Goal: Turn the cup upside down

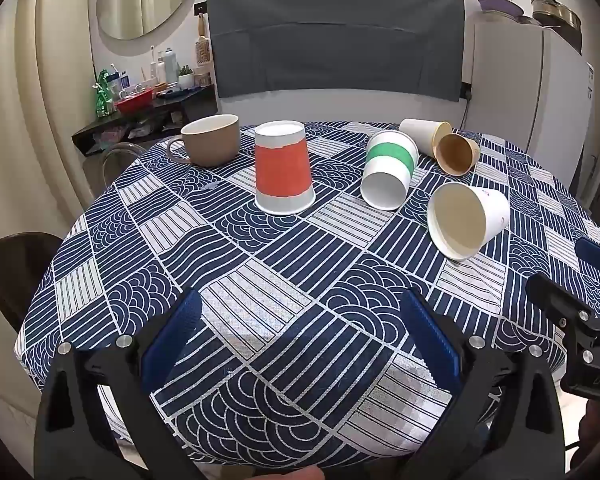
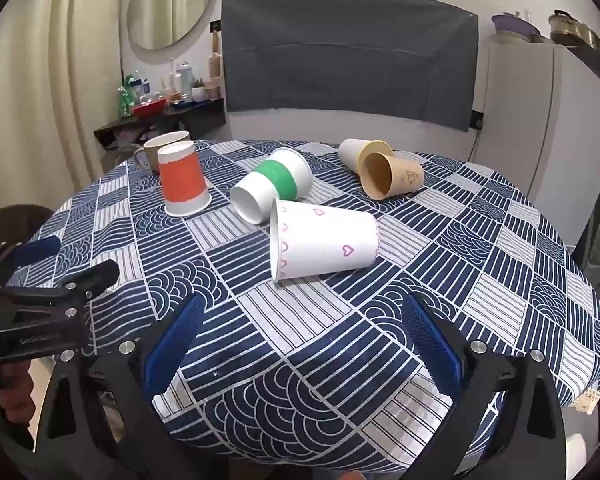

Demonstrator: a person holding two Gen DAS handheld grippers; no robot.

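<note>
A white paper cup with pink hearts (image 2: 326, 242) lies on its side near the middle of the table (image 2: 500, 264), long axis running roughly left to right in the right wrist view, its open mouth facing left and its closed base to the right. From the left wrist view the same cup (image 1: 470, 220) shows its pale inside, mouth turned toward that camera.

Behind it, a green-banded cup (image 2: 272, 188) also lies tipped, mouth toward the near side, close to the heart cup's rim. A brown cup (image 2: 392, 176) and a white cup (image 2: 350, 154) lie together farther back on the right. An orange-banded cup (image 2: 183, 180) stands upside down at the left, with a tan mug (image 2: 160, 152) upright just behind it.

A broad stretch of patterned blue-and-white tablecloth lies bare between the heart cup and the near table edge.

The right gripper (image 2: 300, 344) hovers above that stretch, fingers spread wide and holding nothing. The left gripper (image 1: 300, 340) likewise sits released, fingers apart, over the near edge.
</note>
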